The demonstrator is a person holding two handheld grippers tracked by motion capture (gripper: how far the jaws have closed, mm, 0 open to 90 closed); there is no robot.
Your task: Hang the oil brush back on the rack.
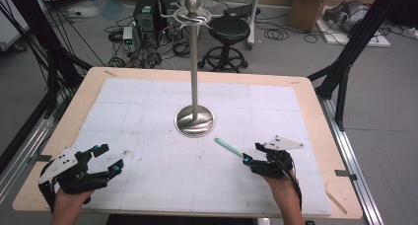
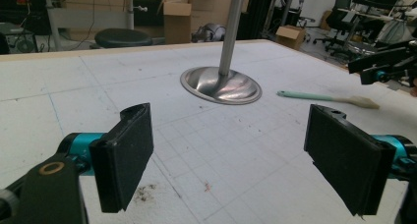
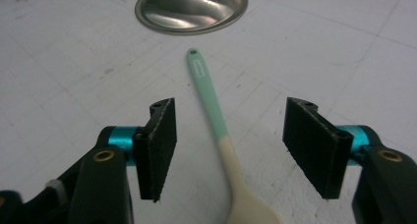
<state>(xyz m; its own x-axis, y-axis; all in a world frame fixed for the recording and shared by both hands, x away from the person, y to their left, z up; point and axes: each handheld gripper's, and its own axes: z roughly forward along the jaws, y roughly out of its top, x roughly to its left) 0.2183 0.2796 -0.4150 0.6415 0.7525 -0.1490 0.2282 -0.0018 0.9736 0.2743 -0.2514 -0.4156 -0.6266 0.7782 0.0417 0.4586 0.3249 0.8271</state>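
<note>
I've got the R claw (image 3: 228, 150) low over the table (image 1: 305, 94), on the near right side in the high view, w/ the spoon (image 3: 216, 130) lying flat between its jaws. Jaws are apart, not pressing: gap shows on both sides of the spoon in the right gripper view, so nothing gripped. No earlier pic for me to compare. Spoon has a mint-green handle w/ a small hole at the tip and a cream bowl end; handle tip points toward the stand (image 1: 194, 121), bowl end sits nearest the claw body, partly out of frame at the bottom. Spoon is near the stand's base but apart from it, to its right-front in the high view. Stand is a metal pole on a round shiny base at approx. table centre, w/ curved hooks and a knob on top. L claw (image 2: 228, 155) sits at the near left of the table, well apart from the spoon, jaws wide apart and empty; just gridded white mat (image 1: 148, 161) shows between them in the left gripper view. From that view the spoon lies beyond the stand base to the right, w/ the R claw just past it at the frame edge. A hand holds each claw from the bottom of the high view.
</note>
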